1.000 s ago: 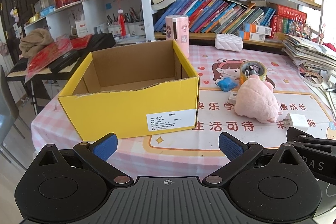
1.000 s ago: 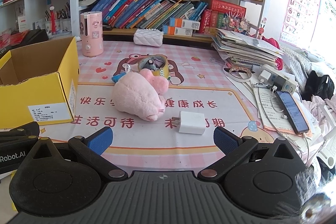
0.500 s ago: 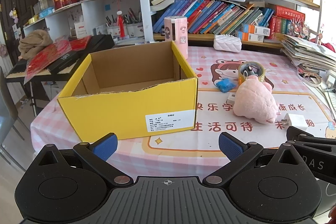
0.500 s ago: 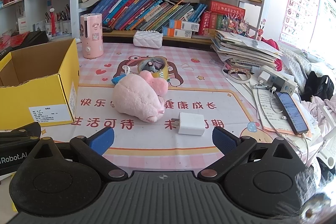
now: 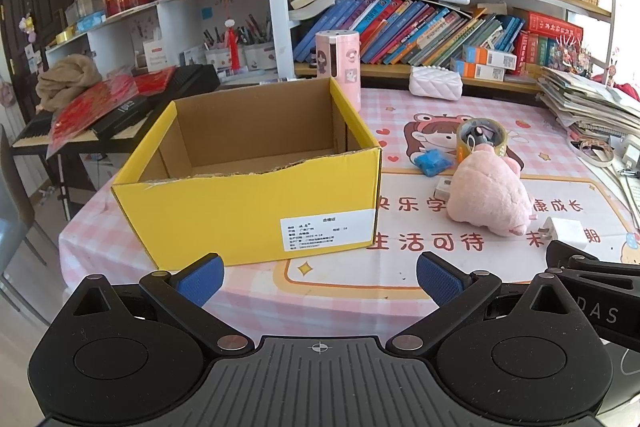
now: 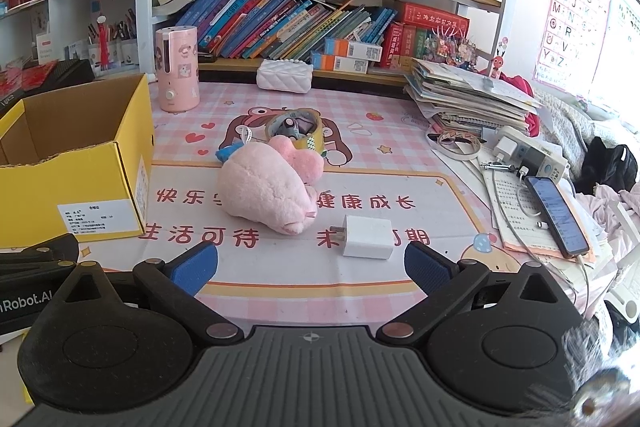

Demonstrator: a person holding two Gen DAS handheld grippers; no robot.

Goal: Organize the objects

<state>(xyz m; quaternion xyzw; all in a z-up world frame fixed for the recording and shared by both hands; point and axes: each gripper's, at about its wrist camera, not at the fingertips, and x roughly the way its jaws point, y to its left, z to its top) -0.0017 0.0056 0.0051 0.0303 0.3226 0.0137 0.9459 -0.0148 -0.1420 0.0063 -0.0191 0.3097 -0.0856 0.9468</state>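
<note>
An open yellow box (image 5: 256, 203) is seen on the pink bench (image 6: 280, 279) beside a pink plush toy (image 6: 266, 195) and white charger (image 6: 368, 237), while the left claw (image 5: 318, 279) and right claw (image 6: 310, 267) are held released, empty, at the near edge.

Both claws slightly nearer the table (image 6: 400, 155) (right claw (image 6: 311, 269) more so)
</note>
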